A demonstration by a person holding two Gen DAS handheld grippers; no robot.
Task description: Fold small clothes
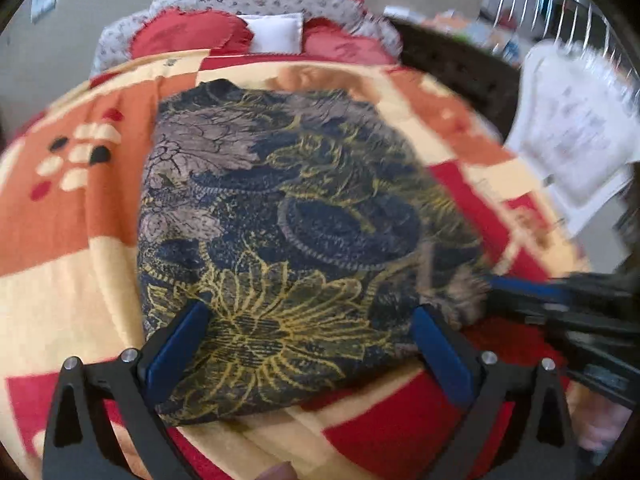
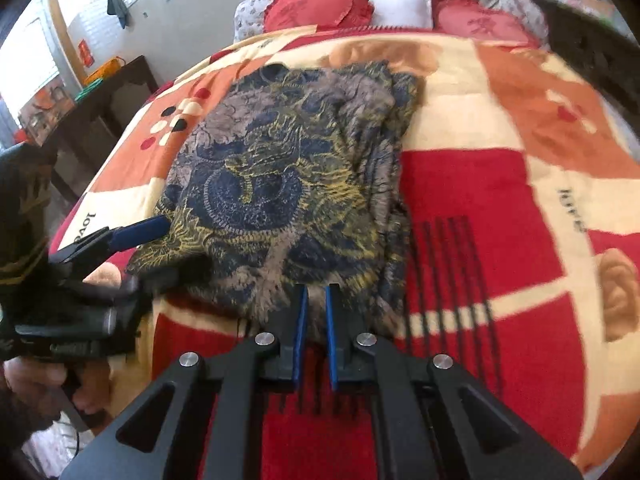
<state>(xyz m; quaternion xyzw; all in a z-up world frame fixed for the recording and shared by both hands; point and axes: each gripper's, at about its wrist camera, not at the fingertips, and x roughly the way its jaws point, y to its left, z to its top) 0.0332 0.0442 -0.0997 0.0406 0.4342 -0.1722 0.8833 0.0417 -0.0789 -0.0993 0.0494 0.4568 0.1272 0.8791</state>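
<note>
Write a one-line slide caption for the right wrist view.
Right gripper pinches the patterned garment's near edge on the blanket; left gripper open alongside.

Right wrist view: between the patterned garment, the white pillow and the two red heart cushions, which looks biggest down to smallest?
1. Patterned garment, by far the largest, though it also lies nearest the camera.
2. Left red heart cushion and right red heart cushion: they look alike, so no ranking between them.
3. White pillow, smallest.
</note>
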